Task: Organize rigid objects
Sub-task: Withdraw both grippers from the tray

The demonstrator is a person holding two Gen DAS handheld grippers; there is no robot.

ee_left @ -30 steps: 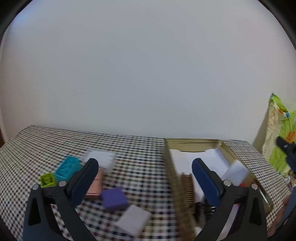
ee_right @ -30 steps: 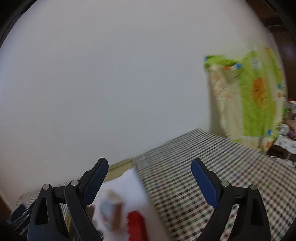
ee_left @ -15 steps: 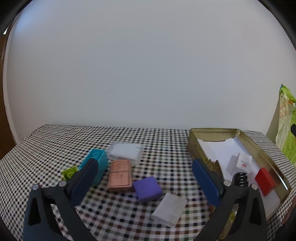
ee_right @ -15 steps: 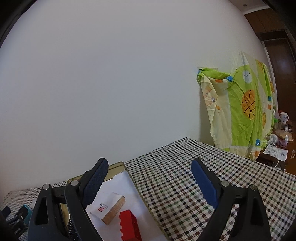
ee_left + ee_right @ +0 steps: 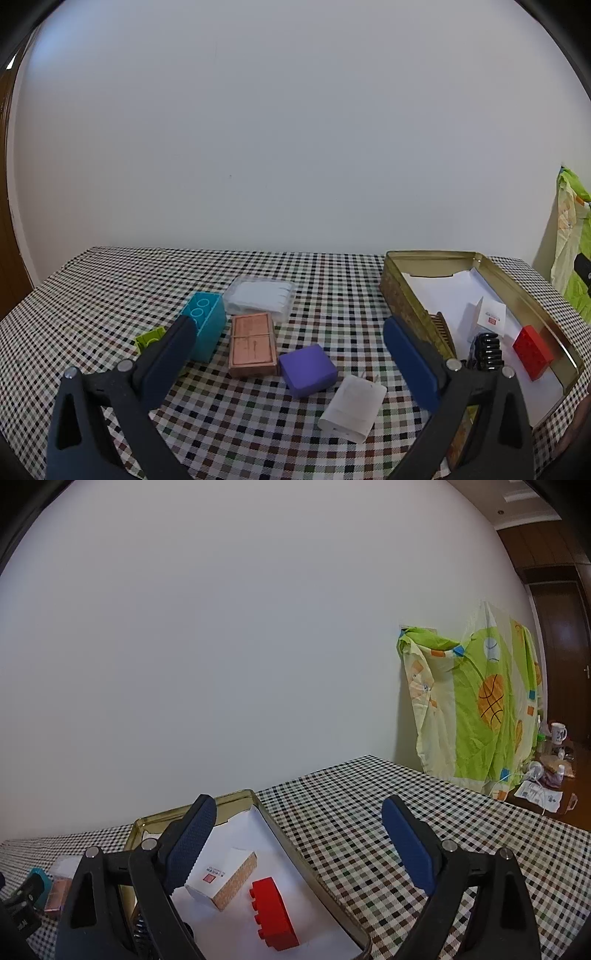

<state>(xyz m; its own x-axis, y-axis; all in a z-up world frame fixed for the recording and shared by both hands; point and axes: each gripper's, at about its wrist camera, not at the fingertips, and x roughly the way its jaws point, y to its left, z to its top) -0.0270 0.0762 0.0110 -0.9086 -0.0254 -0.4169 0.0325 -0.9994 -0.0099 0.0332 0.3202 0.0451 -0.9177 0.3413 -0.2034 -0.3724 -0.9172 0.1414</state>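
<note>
Both tongs, left (image 5: 288, 354) and right (image 5: 295, 842), are apart and hold nothing; the purple block (image 5: 307, 370) mid-counter looks light and hard, so pinch its flat sides

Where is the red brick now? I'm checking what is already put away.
The red brick lies inside the gold tin on its white paper lining, beside the small white carton; in the left wrist view it sits at the tin's near right corner.
</note>
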